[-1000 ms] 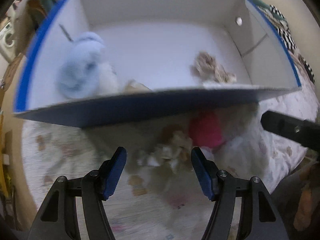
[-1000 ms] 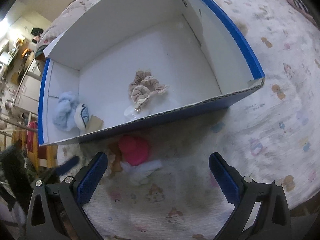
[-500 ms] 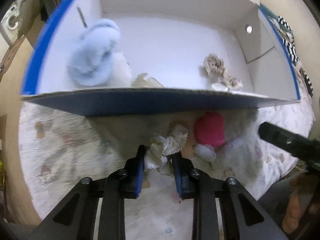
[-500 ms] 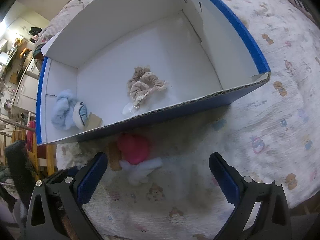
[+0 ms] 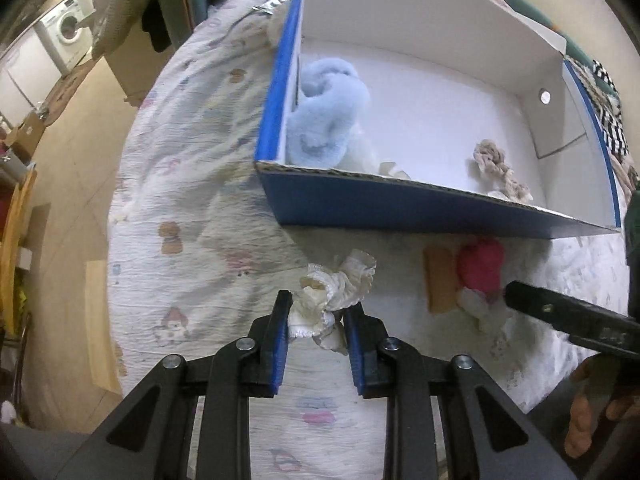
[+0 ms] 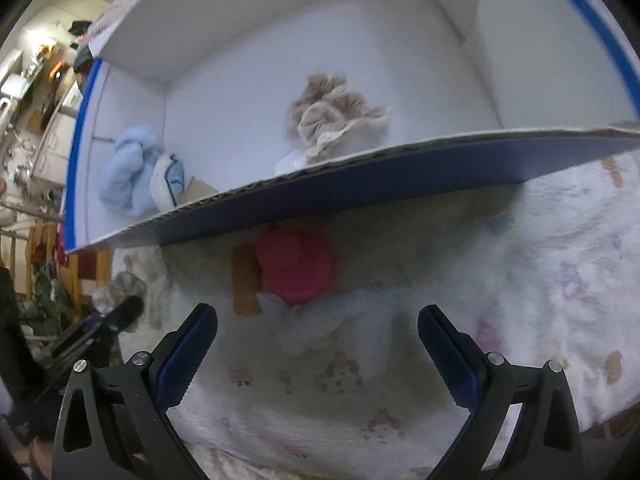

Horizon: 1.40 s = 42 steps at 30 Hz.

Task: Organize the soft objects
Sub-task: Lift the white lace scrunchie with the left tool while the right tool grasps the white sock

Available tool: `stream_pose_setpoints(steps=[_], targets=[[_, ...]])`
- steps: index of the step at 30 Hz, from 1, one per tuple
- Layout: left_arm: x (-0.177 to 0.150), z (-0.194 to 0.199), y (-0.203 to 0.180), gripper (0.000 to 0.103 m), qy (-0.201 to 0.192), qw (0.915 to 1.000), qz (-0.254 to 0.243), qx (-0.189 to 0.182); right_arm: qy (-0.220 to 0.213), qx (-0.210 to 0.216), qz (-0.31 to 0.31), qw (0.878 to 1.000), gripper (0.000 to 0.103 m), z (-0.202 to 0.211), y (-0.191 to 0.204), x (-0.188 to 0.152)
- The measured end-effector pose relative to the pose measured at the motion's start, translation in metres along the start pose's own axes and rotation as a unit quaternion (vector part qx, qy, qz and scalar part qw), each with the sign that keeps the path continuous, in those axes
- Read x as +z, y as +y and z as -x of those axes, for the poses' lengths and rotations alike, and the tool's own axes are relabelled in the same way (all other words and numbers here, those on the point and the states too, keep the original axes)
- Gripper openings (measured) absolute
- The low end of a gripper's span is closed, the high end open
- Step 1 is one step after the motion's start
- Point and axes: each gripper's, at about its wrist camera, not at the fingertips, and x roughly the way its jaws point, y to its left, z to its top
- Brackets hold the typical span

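1. Pinching a cream ruffled scrunchie [image 5: 334,300] between its blue-padded fingers [image 5: 280,340], the left gripper [image 5: 318,344] holds it just in front of the box, over the printed bedspread [image 5: 180,216].
2. Whether the scrunchie is lifted clear of the bedspread or touching it cannot be told from the left wrist view.
3. The right gripper [image 6: 318,354] has its fingers [image 6: 186,354] spread wide with nothing between them, low over the bedspread and facing the box's near wall.
4. A white cardboard box with blue outer walls [image 5: 400,204] sits open on the bed.
5. Inside it, a fluffy light-blue soft item [image 5: 326,120] lies in the left corner against the side wall, with a white piece [image 6: 167,180] and a tan card tag [image 6: 200,190] just beside it.
6. A beige scrunchie [image 6: 332,116] lies on the box floor near the front wall, well apart from the blue item.
7. Outside the box, close to its front wall, a pink soft item [image 6: 296,266] rests on the bedspread, touching a white fluffy piece [image 6: 320,328] in front of it and an orange-tan card [image 5: 440,280] at its side.
8. In the left wrist view, one black finger of the right gripper reaches in from the right, its tip close to the pink item.
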Motion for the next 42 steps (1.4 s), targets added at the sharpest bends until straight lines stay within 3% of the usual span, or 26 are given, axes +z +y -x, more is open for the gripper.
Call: stream_pose_setpoints(steps=[6,8,9,11,21,25,34,38,42], targets=[[0.001,-0.002,-0.003,0.023,-0.002,1.0000,0.001,0.004,0.031,-0.025,0.023,0.999,0.047,-0.016,0.001,-0.002],[0.001,-0.003,-0.005,0.023,-0.003,1.0000,0.001,0.006,0.026,-0.024,0.031,0.999,0.040,-0.012,0.003,-0.005],[0.001,-0.002,-0.006,0.023,-0.004,1.0000,0.001,0.006,0.024,-0.021,0.035,0.999,0.030,-0.010,0.005,-0.006],[0.002,-0.001,-0.005,0.023,-0.006,1.0000,0.003,0.006,0.016,-0.020,0.049,0.998,0.026,-0.005,0.008,-0.010],[-0.009,0.021,0.005,0.023,-0.026,0.9995,0.013,0.014,-0.049,0.019,0.058,0.997,0.024,0.058,0.005,-0.021],[-0.012,0.037,0.006,0.023,-0.055,0.9981,0.022,0.018,-0.088,0.043,0.054,0.994,0.024,0.082,0.005,-0.026],[-0.016,0.092,-0.010,0.023,-0.180,0.9830,0.005,0.034,-0.195,0.044,0.094,0.975,0.024,0.126,0.027,-0.023],[-0.012,0.095,-0.011,0.023,-0.200,0.9789,-0.004,0.043,-0.230,0.040,0.103,0.967,0.024,0.136,0.032,-0.023],[-0.002,0.088,-0.010,0.023,-0.189,0.9810,0.001,0.042,-0.259,0.043,0.112,0.958,0.024,0.143,0.038,-0.020]])
